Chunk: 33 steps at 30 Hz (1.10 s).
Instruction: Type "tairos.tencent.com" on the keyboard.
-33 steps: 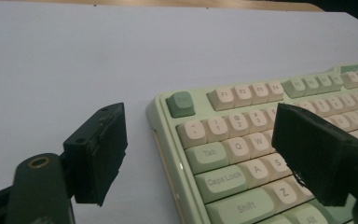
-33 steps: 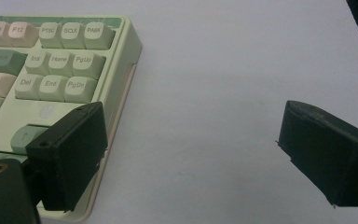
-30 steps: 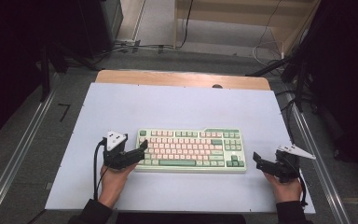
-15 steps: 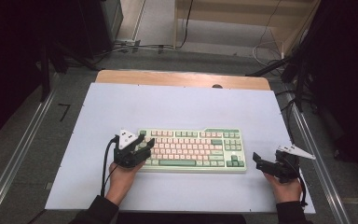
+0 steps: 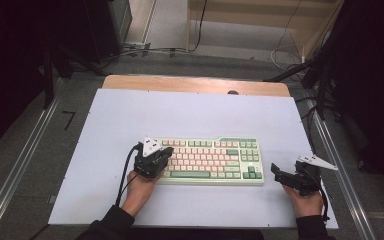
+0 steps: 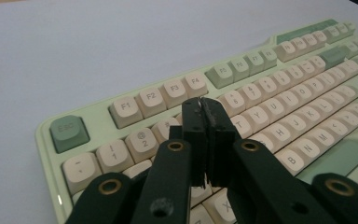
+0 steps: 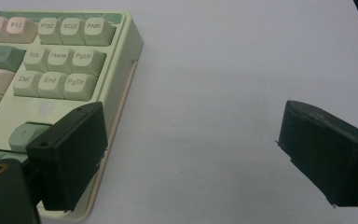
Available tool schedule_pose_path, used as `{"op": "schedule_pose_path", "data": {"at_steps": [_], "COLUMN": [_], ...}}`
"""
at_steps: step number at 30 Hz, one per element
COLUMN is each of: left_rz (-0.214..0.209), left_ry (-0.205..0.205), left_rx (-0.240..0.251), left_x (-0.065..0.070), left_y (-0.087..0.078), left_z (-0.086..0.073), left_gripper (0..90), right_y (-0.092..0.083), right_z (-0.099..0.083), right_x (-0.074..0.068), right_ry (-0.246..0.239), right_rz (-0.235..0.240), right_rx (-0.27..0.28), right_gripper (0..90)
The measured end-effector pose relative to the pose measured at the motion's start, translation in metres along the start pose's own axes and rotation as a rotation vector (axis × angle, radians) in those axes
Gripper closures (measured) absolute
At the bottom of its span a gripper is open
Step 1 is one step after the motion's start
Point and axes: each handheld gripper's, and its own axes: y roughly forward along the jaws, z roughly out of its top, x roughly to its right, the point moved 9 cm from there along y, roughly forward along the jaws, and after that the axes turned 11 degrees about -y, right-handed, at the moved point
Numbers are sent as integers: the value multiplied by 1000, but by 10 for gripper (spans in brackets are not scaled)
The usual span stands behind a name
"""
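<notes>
Hovering: left gripper [image 5: 161,156], jaws closed, over one keyboard [image 5: 215,160] | right gripper [image 5: 280,175], jaws open

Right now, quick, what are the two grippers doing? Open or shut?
Left gripper: shut, holding nothing, its fingers over the keyboard number row.
Right gripper: open, holding nothing, beside the keyboard's right end.

The left gripper [image 5: 152,159] covers the left end of the keyboard [image 5: 215,160] in the high view, where the key legends are too small to read. In the left gripper view its closed fingers [image 6: 193,135] hide the keys beneath. In the right gripper view the keyboard [image 7: 51,70] runs off the left edge, and one finger [image 7: 70,156] covers its corner.
</notes>
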Motion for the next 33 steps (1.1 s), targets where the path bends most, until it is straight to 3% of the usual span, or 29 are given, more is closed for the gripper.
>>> {"op": "schedule_pose_path", "data": {"at_steps": [17, 33], "left_rz": [-39, -62], "left_ry": [16, 28], "left_rx": [-57, -69], "left_x": [16, 28], "left_y": [17, 25], "left_z": [-4, -2], "left_gripper": [900, 900], "right_y": [0, 0], "right_z": [0, -1], "right_x": [0, 0], "right_ry": [3, -6], "right_rz": [0, 1], "right_rx": [-4, -6], "right_gripper": [62, 62]}}
